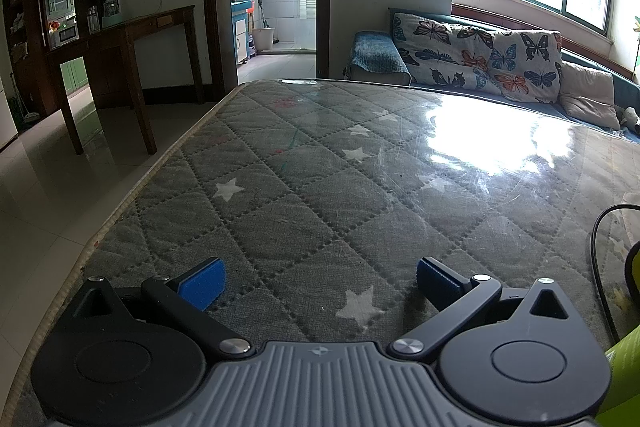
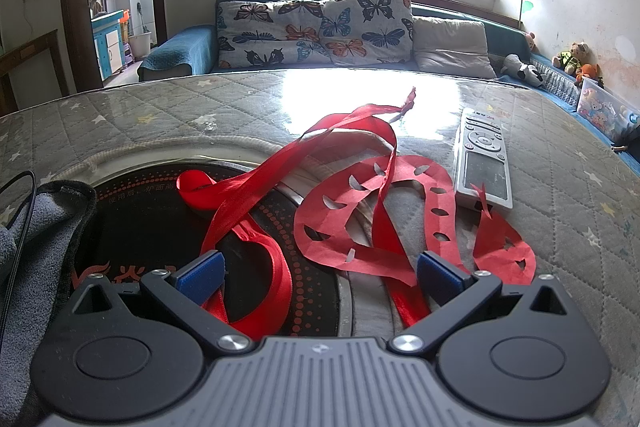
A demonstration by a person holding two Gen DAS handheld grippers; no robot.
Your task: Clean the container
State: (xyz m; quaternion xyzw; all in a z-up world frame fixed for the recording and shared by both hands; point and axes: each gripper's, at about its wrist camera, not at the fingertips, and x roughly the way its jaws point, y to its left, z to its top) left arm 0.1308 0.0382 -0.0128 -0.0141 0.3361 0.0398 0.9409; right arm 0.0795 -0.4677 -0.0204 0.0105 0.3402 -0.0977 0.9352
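In the right wrist view a round black induction cooker (image 2: 152,219) is set into the grey quilted table. A red ribbon (image 2: 256,183) lies looped across it, and a red paper cutout (image 2: 360,223) lies beside it. A grey cloth (image 2: 44,227) with a black cable sits at the left. My right gripper (image 2: 320,279) hovers open just above the ribbon's near loop, holding nothing. My left gripper (image 1: 320,283) stands open over bare quilted table (image 1: 320,163), nothing between its fingers. A yellow-green object (image 1: 628,347) shows at the left wrist view's right edge.
A grey remote control (image 2: 484,163) lies right of the cutout. A sofa with butterfly cushions (image 2: 316,27) stands behind the table, toys (image 2: 572,59) at its right end. A wooden side table (image 1: 132,39) and a doorway stand to the left. A black cable (image 1: 600,267) curves at the right.
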